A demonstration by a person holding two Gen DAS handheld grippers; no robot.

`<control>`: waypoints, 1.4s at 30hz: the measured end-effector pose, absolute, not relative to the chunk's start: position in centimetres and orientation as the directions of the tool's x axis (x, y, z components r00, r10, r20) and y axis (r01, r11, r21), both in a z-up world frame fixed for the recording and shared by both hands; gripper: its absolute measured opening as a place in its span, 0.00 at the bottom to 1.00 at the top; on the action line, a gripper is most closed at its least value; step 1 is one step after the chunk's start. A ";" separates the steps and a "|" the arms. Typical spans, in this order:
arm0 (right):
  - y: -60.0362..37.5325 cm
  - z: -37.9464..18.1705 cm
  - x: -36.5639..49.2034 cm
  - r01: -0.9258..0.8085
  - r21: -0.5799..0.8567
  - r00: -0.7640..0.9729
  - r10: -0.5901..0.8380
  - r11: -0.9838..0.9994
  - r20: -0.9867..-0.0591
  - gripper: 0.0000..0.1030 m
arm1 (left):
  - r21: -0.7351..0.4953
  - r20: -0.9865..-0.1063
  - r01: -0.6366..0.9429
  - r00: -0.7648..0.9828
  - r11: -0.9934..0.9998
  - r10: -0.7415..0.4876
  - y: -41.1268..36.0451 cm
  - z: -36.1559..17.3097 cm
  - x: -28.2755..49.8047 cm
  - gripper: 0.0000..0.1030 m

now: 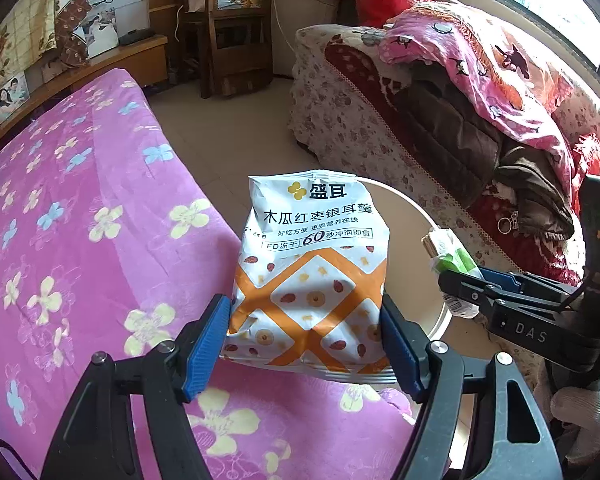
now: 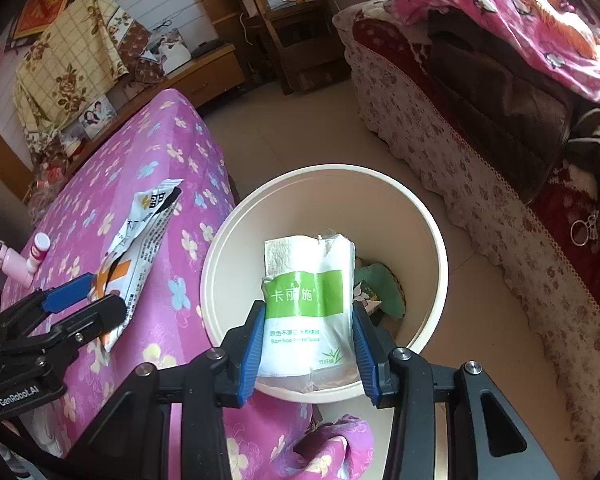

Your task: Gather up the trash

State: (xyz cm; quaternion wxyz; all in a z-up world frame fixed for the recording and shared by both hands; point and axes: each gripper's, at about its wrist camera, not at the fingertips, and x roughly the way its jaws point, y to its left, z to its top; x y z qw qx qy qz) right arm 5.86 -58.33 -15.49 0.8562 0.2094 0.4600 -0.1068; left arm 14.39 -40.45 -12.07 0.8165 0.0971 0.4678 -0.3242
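Left gripper: fingers clamped on the sides of an orange-and-white snack bag, held above the pink floral cloth. Right gripper: fingers closed on a green-and-white tissue pack, held over the open cream bin.

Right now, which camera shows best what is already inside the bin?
The right wrist view: it looks down into the cream bin, showing green scraps at the bottom. The left wrist view shows only its rim behind the snack bag.
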 end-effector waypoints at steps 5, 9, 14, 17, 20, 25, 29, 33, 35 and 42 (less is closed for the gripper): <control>-59.6 -16.4 6.2 0.411 0.317 0.557 0.040 0.855 -0.829 0.53 | -0.166 -0.823 0.619 0.342 0.768 -0.454 -40.6 -12.3 14.7 0.74; -59.9 -16.6 6.2 0.420 0.341 0.569 0.049 0.841 -0.821 0.63 | -0.188 -0.827 0.623 0.318 0.760 -0.464 -40.7 -12.6 15.0 0.76; -59.3 -16.2 6.2 0.411 0.338 0.578 0.044 0.847 -0.815 0.63 | -0.181 -0.826 0.614 0.328 0.768 -0.458 -40.1 -12.6 15.0 0.76; -58.7 -15.9 5.9 0.403 0.331 0.583 0.040 0.853 -0.811 0.63 | -0.165 -0.822 0.611 0.348 0.774 -0.450 -39.6 -12.4 14.7 0.76; -57.8 -15.3 5.4 0.394 0.312 0.594 0.019 0.865 -0.804 0.63 | -0.142 -0.808 0.600 0.389 0.787 -0.443 -38.7 -11.8 14.1 0.76; -55.3 -13.6 4.5 0.383 0.236 0.612 -0.053 0.893 -0.789 0.63 | -0.089 -0.779 0.577 0.467 0.812 -0.418 -37.0 -10.2 12.6 0.76; -53.5 -11.8 3.4 0.379 0.214 0.638 -0.087 0.900 -0.766 0.63 | -0.053 -0.741 0.556 0.535 0.829 -0.406 -35.1 -8.7 11.3 0.76; -51.8 -9.6 1.9 0.391 0.183 0.666 -0.140 0.902 -0.732 0.63 | -0.046 -0.704 0.537 0.581 0.842 -0.409 -33.1 -7.1 10.1 0.76; -51.2 -8.6 1.1 0.394 0.181 0.684 -0.157 0.901 -0.712 0.63 | -0.031 -0.678 0.526 0.614 0.850 -0.404 -32.1 -6.1 9.3 0.76; -48.3 -4.4 -1.9 0.415 0.156 0.741 -0.234 0.896 -0.629 0.63 | -0.045 -0.601 0.509 0.673 0.859 -0.430 -28.8 -3.2 6.7 0.76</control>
